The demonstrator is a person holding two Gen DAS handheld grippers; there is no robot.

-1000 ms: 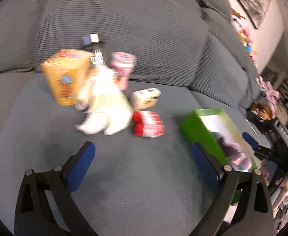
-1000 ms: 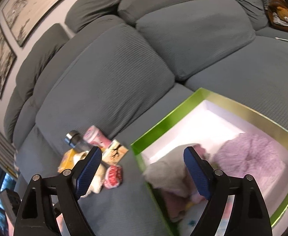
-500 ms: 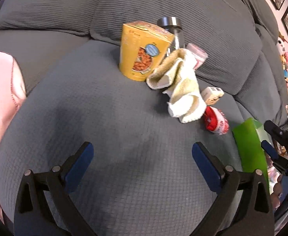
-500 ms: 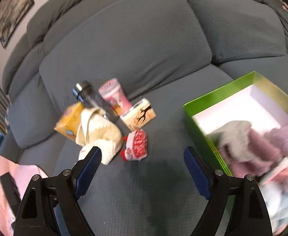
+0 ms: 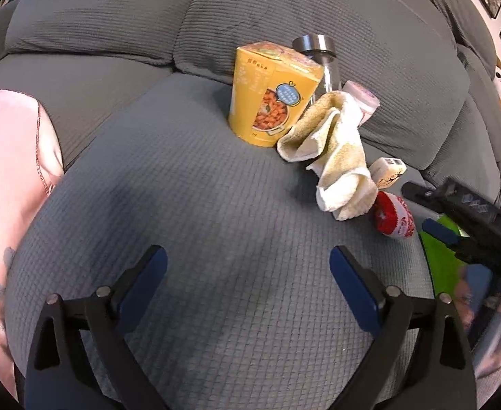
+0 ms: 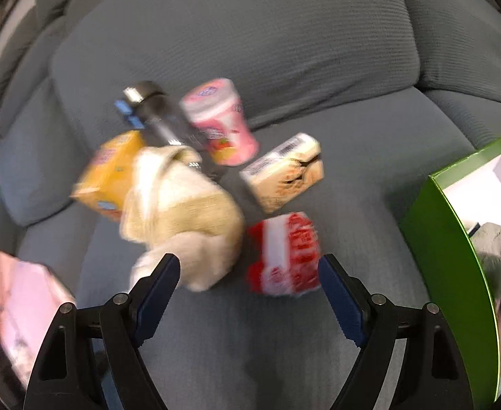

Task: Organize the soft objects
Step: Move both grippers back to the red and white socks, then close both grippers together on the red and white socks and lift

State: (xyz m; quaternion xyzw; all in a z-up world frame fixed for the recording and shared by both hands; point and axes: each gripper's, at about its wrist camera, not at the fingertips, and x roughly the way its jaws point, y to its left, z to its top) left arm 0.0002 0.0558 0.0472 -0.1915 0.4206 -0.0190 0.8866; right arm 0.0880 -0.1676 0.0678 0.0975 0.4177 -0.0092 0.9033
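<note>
Blue-padded right hand-held gripper (image 6: 249, 275), jaws apart, low over cream towel (image 6: 182, 212).

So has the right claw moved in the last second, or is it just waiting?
Yes. The right claw has swung left, away from the green box it was over, and now points at the cream towel and red packet. It is open.

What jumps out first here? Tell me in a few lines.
A crumpled cream towel lies mid-cushion on the grey sofa, draped against a yellow snack box and a steel-capped bottle. At the right, a bright green box holds soft fabrics. Both the left gripper and right gripper hang open and empty.
</note>
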